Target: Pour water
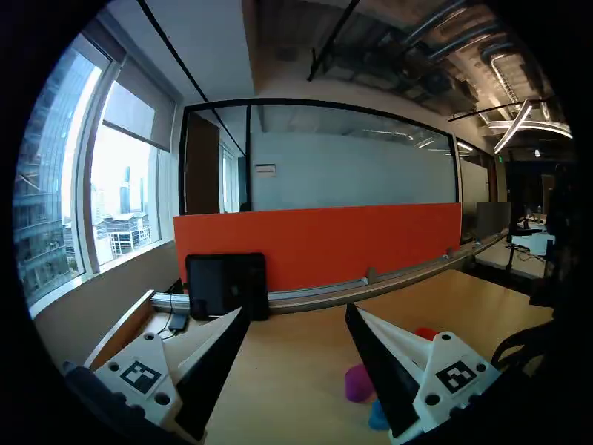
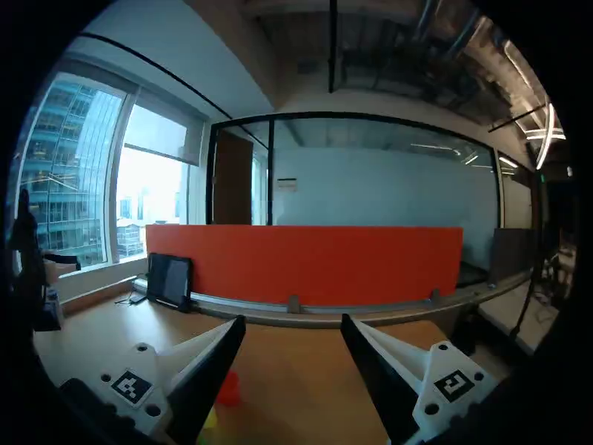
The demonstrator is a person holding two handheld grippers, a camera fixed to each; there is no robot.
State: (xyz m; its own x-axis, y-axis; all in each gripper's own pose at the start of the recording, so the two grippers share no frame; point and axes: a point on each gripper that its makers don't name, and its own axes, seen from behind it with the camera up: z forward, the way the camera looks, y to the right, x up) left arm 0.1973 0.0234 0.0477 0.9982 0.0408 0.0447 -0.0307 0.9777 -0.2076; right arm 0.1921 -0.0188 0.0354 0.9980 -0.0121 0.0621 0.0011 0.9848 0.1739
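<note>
Fingers (image 1: 215, 363) spread wide on left gripper (image 1: 296, 310) and right gripper (image 2: 293, 319), gripping nothing. Low on the wooden desk (image 1: 296, 371): small purple cup (image 1: 359, 382) beside the left's right finger, red cup (image 2: 230, 387) beside the right's left finger. Tilt down, centre one cup between the fingers, close gently.

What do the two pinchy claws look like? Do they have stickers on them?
Both look alike. The left gripper and the right gripper each have two pointed, wedge-shaped fingers. The fingers are black on their inner faces and sit on white bodies dotted with small round holes. Each finger's base carries a square black-and-white marker, like a pixel sticker.
</note>
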